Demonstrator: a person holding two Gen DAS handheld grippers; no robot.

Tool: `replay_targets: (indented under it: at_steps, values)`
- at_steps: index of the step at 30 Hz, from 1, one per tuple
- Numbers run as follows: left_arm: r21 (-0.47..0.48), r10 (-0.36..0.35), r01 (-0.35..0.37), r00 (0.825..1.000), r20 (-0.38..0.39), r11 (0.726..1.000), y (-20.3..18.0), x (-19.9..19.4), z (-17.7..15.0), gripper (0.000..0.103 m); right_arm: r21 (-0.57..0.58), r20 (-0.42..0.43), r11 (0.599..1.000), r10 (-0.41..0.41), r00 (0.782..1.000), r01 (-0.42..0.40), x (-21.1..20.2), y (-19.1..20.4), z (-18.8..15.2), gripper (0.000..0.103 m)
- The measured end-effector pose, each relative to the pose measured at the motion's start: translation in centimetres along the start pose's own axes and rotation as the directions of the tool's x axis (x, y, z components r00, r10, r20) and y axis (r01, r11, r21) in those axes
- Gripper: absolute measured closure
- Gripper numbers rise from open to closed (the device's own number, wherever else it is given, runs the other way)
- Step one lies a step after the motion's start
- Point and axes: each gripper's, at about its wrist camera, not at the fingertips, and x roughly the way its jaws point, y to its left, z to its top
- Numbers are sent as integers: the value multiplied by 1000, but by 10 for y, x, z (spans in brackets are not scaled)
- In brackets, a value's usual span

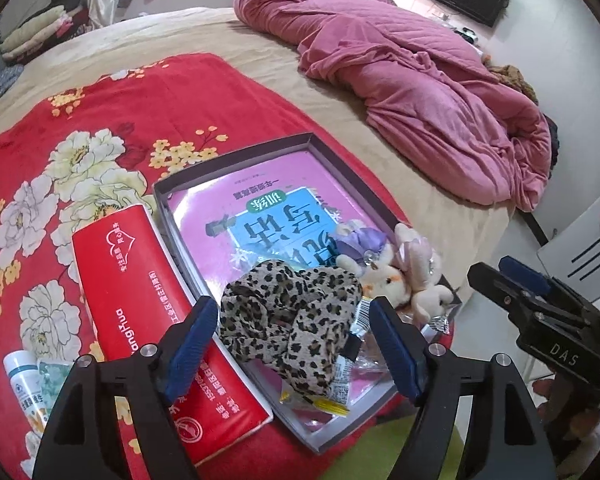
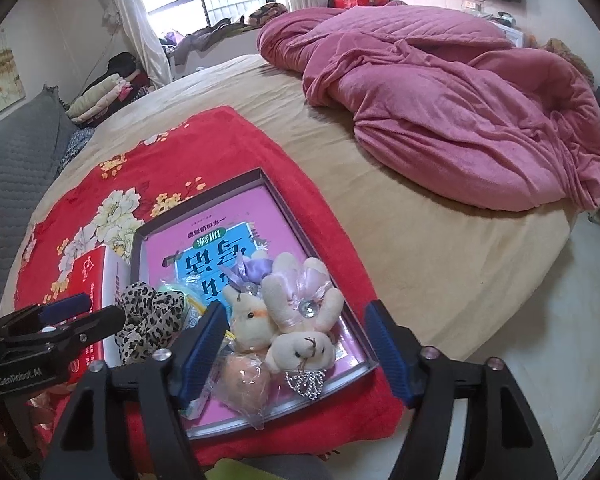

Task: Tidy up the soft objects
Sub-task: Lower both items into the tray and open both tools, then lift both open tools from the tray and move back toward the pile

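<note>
A grey shallow box (image 1: 236, 154) (image 2: 260, 174) lies on a red floral blanket (image 1: 100, 120) (image 2: 172, 148), lined with a pink book. In it lie a leopard-print cloth (image 1: 296, 320) (image 2: 148, 320), cream plush bunnies (image 1: 404, 276) (image 2: 292, 316), a purple fabric piece (image 2: 252, 272) and wrapped snacks (image 2: 244, 388). My left gripper (image 1: 296, 344) is open, its fingers straddling the leopard cloth. My right gripper (image 2: 296, 352) is open, its fingers either side of the bunnies. Each gripper shows in the other's view, the right (image 1: 512, 280) and the left (image 2: 80, 312).
A red carton (image 1: 152, 320) (image 2: 88, 280) lies left of the box. A white bottle (image 1: 26, 384) lies at the blanket's near left. A rumpled pink quilt (image 1: 412, 84) (image 2: 460, 112) covers the bed's far right side. The bed edge and floor lie to the right.
</note>
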Motion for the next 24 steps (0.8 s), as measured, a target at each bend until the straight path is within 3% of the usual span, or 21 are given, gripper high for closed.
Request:
replay_targets:
  at_steps: [12, 24]
  values:
    - [24, 13, -14, 999, 38, 1000, -1, -41, -11, 23, -36, 52, 999, -8, 999, 10, -39, 21, 4, 30]
    - [-23, 58, -56, 994, 91, 998, 34, -96, -33, 23, -129, 88, 991, 50, 995, -39, -69, 82, 3, 29]
